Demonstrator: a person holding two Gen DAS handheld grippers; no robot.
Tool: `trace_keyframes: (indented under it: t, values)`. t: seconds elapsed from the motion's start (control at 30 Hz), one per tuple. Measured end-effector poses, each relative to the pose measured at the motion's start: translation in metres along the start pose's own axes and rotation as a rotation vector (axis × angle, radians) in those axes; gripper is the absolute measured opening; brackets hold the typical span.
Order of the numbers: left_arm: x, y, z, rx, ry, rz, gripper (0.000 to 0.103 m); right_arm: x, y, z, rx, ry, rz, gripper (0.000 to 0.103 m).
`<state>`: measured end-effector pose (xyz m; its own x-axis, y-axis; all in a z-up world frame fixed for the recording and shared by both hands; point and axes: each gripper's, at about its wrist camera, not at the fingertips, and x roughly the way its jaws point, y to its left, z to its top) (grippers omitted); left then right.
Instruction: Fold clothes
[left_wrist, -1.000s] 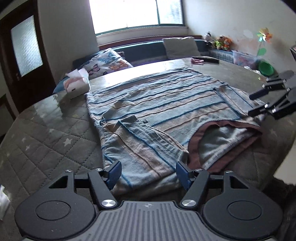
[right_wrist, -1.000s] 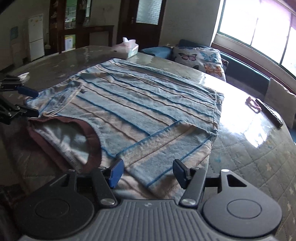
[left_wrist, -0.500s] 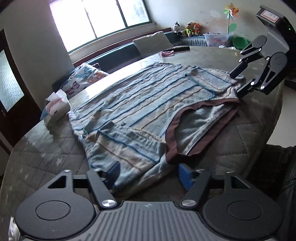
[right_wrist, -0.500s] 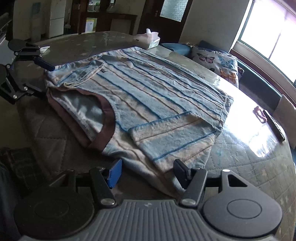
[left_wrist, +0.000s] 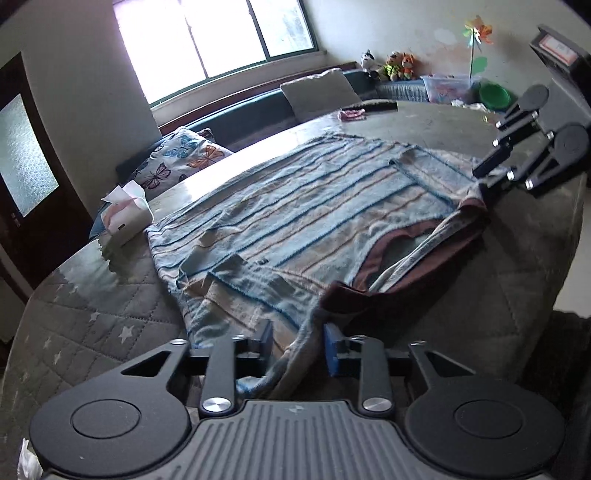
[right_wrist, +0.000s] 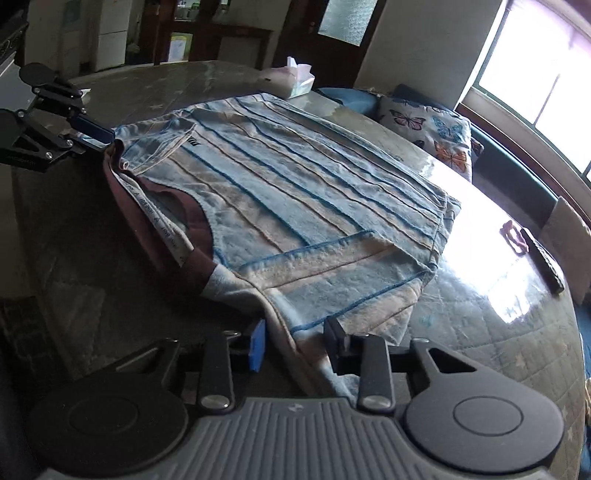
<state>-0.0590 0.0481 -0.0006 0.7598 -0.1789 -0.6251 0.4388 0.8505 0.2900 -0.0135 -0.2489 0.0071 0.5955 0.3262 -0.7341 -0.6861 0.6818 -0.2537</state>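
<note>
Left wrist view: a striped knit sweater (left_wrist: 306, 218) lies flat on the quilted desk (left_wrist: 92, 325), sleeves folded in, brown collar toward the near edge. The left gripper (left_wrist: 297, 349) is closing, its fingers (left_wrist: 330, 349) narrowing on a gathered shoulder corner between them. A tissue box (left_wrist: 123, 218) stands beyond.

Right wrist view: the right gripper (right_wrist: 295, 343) is likewise closing on the opposite shoulder corner of the sweater (right_wrist: 295, 206). The cloth looks soft, limp and light; corners by the collar seem the soundest holds, or it will sag.
</note>
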Motion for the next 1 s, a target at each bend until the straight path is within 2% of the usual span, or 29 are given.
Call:
trace_keyframes:
  t: [0.07,0.3,0.4,0.43,0.57,0.77,0.93,1.0]
  values:
    - [-0.002,-0.001,-0.004,0.022,0.012,0.005,0.04,-0.001,-0.001,0.0,0.019,0.005,0.007,0.02]
    - [-0.004,0.005,-0.012,0.039,0.033,0.005,0.038,-0.004,0.0,0.002,0.042,-0.01,-0.002,0.009]
    - [-0.004,0.005,-0.012,0.011,0.035,-0.008,0.014,-0.008,-0.001,0.003,0.07,-0.032,-0.018,0.007]
    - [-0.005,0.005,-0.012,0.002,0.026,-0.006,0.011,-0.01,-0.001,0.003,0.076,-0.042,-0.023,0.007]
    - [-0.023,0.006,-0.008,-0.021,-0.027,0.005,0.007,-0.02,0.0,0.004,0.094,-0.08,-0.045,0.006]
    - [-0.076,0.006,-0.001,-0.066,-0.132,0.025,0.006,-0.065,-0.003,0.008,0.111,-0.166,-0.061,0.005]
    - [-0.122,0.012,0.011,-0.147,-0.26,0.114,0.002,-0.118,0.003,0.007,0.125,-0.267,-0.08,0.005]
    - [-0.129,0.019,0.019,-0.178,-0.3,0.147,0.002,-0.13,0.002,0.013,0.124,-0.302,-0.101,0.005]
